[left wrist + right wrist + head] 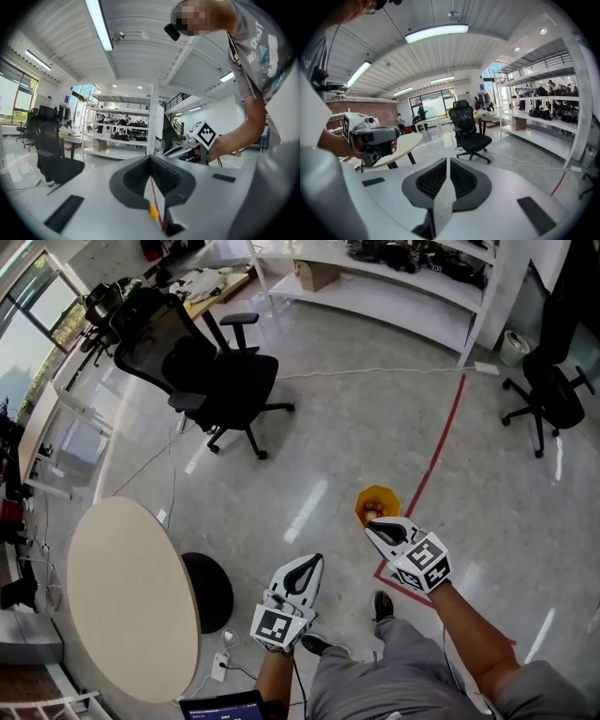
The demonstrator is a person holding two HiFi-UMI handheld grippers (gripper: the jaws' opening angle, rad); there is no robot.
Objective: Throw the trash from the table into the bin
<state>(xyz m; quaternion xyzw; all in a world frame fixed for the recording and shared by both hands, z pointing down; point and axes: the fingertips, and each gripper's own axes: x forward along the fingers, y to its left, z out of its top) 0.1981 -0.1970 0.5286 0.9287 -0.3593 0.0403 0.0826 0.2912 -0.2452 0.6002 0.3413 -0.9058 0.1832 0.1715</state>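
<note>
Left tool (312, 563), right tool (372, 527), both closed, empty, one yellow bin (378, 495), perhaps part-filled

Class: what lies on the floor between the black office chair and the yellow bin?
Nothing. In the head view, the glossy floor between the black office chair and the yellow bin is bare, showing only reflected light.

Only one piece of lettering can be made out: pale print on the chest of the person's grey T-shirt (262, 51), seen in the left gripper view. Only a fragment resembling "CRAST" can be read; the rest is lost in folds. Square black-and-white markers are carried on the cubes of the left gripper (307, 568) and the right gripper (380, 531), but they show patterns only, without letters or digits.
</note>
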